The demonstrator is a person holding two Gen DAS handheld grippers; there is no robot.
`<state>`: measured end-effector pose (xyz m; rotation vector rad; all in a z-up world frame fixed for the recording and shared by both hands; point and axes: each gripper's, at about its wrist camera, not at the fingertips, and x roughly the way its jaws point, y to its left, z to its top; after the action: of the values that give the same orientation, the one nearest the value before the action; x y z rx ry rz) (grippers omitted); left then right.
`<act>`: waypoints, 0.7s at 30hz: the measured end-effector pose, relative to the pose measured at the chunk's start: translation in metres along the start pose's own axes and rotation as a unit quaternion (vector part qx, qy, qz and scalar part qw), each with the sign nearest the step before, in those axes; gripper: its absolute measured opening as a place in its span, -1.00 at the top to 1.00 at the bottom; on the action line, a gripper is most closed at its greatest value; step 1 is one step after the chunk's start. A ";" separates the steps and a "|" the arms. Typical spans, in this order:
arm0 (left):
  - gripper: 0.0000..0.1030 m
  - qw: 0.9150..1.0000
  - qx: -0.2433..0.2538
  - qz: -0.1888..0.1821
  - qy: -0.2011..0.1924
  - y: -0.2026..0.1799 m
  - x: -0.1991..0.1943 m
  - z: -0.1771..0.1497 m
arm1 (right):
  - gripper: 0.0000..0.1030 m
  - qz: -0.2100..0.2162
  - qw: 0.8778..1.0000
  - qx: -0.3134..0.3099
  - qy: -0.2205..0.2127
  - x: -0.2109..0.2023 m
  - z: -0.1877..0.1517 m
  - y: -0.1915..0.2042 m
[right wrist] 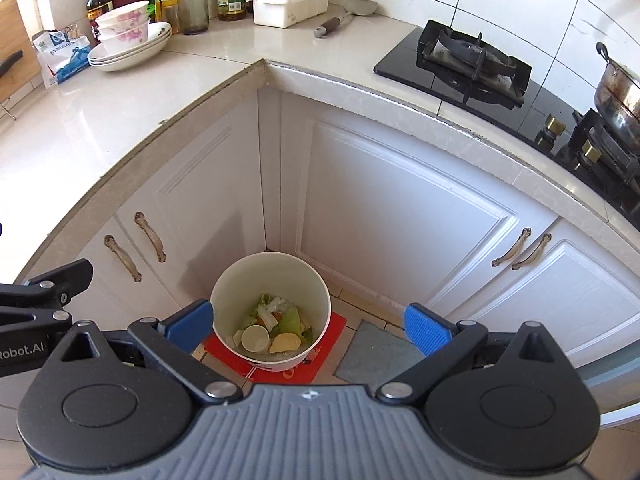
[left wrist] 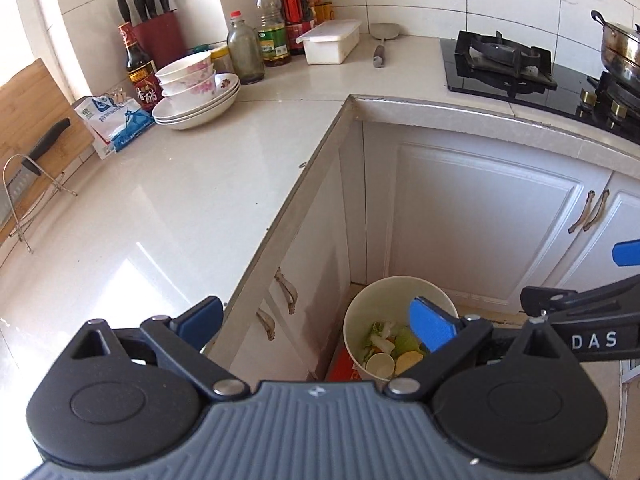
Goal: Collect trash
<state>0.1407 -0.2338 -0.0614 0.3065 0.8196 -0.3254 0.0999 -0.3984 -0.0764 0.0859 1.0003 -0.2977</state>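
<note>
- The bin [right wrist: 270,312] stands on the floor in the inside corner under the counter [right wrist: 100,136]; its mouth is open from above.
- Cabinet doors [right wrist: 392,216] wall it in on two sides, their handles [right wrist: 150,237] jutting out.
- The counter edge overhangs the doors.
- Bowls [left wrist: 196,92], bottles [left wrist: 272,28] and a white box [left wrist: 330,40] crowd the counter's back; its front stretch lies bare.
- The stove [right wrist: 472,60] and a pot [right wrist: 620,92] fill the right run.

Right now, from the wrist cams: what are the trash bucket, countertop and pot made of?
Trash bucket: probably plastic or coated paperboard, matte white, thin smooth wall. Countertop: looks like polished stone or a stone-look composite, glossy, with window glare. Pot: metal, likely stainless steel, shiny with brownish staining.
</note>
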 end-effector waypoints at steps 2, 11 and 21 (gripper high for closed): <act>-0.93 1.000 0.001 -0.004 0.004 0.006 -0.003 -0.005 | -1.00 -0.004 1.000 0.001 -0.002 -0.007 -0.003 0.006; -0.93 0.999 0.006 -0.028 0.030 0.018 0.003 -0.022 | -1.00 -0.030 0.999 0.015 0.013 -0.014 -0.020 0.027; -0.93 0.999 0.016 -0.036 0.026 0.019 0.003 -0.021 | -1.00 -0.041 0.999 0.029 0.008 -0.018 -0.023 0.026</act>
<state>0.1362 -0.2087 -0.0749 0.3160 0.8783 -0.3991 0.0798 -0.3647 -0.0758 0.1008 1.0121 -0.4020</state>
